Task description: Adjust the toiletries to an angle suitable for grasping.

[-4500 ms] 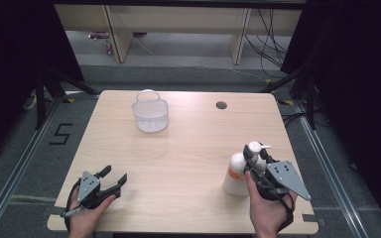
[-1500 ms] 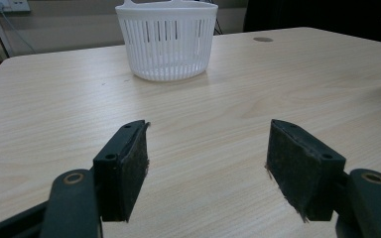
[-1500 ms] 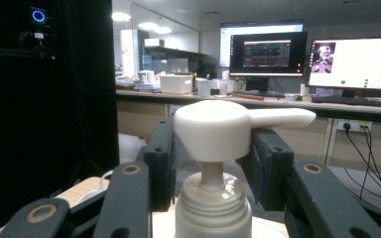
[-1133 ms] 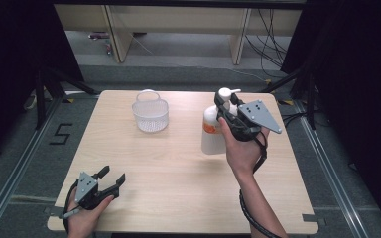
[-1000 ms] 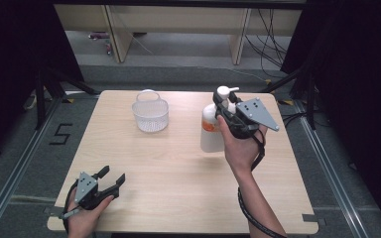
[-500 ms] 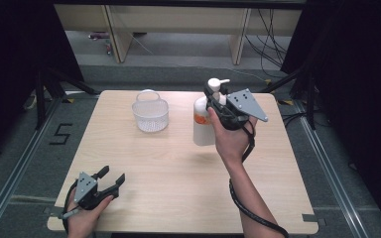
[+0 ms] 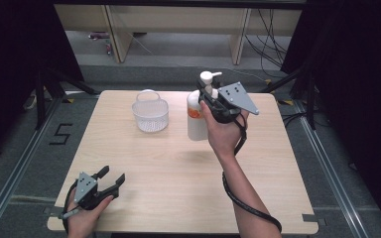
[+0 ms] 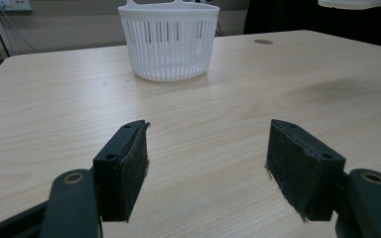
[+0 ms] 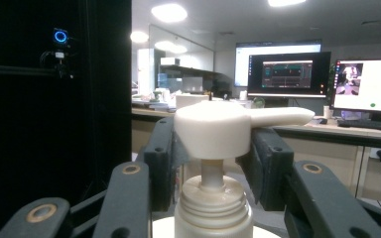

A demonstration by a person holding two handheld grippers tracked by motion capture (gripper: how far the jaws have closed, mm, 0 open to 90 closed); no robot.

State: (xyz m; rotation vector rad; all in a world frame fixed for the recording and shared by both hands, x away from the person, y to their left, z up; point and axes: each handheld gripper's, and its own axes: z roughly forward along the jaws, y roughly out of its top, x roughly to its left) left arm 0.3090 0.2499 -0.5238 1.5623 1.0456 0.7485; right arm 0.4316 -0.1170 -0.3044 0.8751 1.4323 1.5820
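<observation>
place: lab / recording bay inside an office
enclosure: black curtains (image 7: 10, 74) on both sides of a light wooden table (image 7: 178, 168)
floor: grey, metal rails (image 7: 10, 183) running beside the table, a "5" (image 7: 60, 134) taped next to it
cabling: loose cables (image 7: 273, 29) on the floor behind the table
office side: monitors (image 9: 287, 74) lit on a long desk (image 9: 357, 131), ceiling lights (image 9: 171, 12)
sensor: device with a blue ring light (image 9: 60, 36) on the black wall
</observation>
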